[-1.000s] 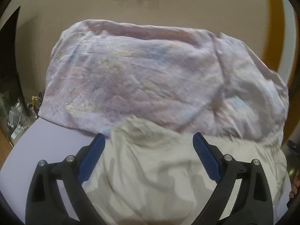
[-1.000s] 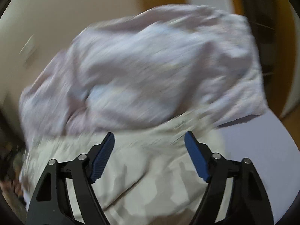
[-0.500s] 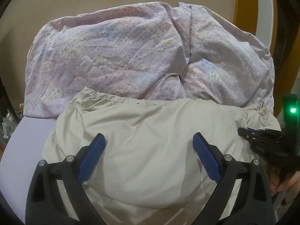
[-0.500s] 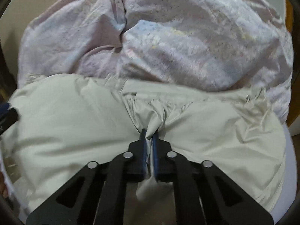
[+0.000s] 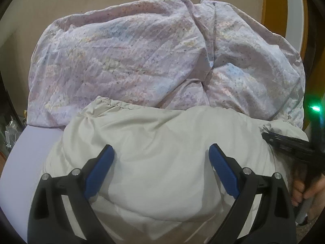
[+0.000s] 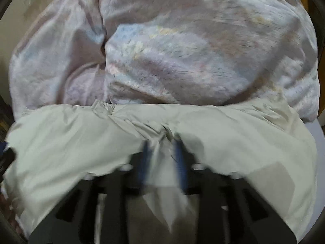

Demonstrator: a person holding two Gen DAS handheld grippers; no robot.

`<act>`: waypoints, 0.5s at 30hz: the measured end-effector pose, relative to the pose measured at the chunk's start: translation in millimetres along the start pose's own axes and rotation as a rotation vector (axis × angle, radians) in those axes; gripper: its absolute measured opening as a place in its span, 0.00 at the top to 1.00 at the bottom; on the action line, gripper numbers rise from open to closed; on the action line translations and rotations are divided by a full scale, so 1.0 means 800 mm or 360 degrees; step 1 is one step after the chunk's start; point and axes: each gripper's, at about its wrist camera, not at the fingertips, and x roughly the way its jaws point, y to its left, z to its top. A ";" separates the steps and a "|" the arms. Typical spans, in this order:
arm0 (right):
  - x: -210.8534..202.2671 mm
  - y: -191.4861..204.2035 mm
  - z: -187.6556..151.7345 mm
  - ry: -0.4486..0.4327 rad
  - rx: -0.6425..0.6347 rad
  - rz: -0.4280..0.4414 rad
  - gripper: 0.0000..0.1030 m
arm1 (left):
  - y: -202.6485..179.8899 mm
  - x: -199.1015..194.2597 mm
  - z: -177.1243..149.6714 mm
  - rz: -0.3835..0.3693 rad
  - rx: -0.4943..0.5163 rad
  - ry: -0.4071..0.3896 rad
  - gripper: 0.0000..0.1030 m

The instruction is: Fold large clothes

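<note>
A pale beige garment (image 5: 162, 152) lies spread on the near part of a lilac table (image 5: 30, 148), its gathered hem touching a crumpled pastel-print cloth (image 5: 132, 57) heaped behind it. The left gripper (image 5: 161, 169) hovers over the beige fabric, jaws wide apart, holding nothing. The right gripper (image 6: 162, 160) is blurred; its jaws stand slightly parted around a pinched ridge of the garment. This looks like an early fold. Next, likely, the left needs its own hold on an edge. Behind is a beige wall (image 5: 40, 10) and an orange door frame (image 5: 274, 6).
</note>
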 end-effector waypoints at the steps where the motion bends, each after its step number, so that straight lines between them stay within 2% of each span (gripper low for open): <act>1: -0.012 -0.011 -0.003 -0.0031 0.0027 0.0011 0.54 | 0.001 0.001 0.000 -0.0002 -0.0011 0.0005 0.08; 4: -0.037 -0.041 -0.008 -0.0082 0.0071 -0.0005 0.54 | 0.001 0.001 0.002 0.0014 -0.0010 0.0006 0.08; 8: -0.053 -0.075 -0.010 -0.0138 0.0112 -0.0150 0.55 | 0.001 0.000 0.006 0.0049 0.0011 -0.0006 0.08; 13: -0.055 -0.109 -0.017 -0.0141 0.0154 -0.0286 0.56 | 0.006 -0.001 0.014 0.0124 0.0036 -0.0033 0.08; 15: -0.044 -0.106 -0.014 -0.0131 0.0143 -0.0309 0.56 | 0.009 0.001 0.017 0.0155 0.0043 -0.0040 0.08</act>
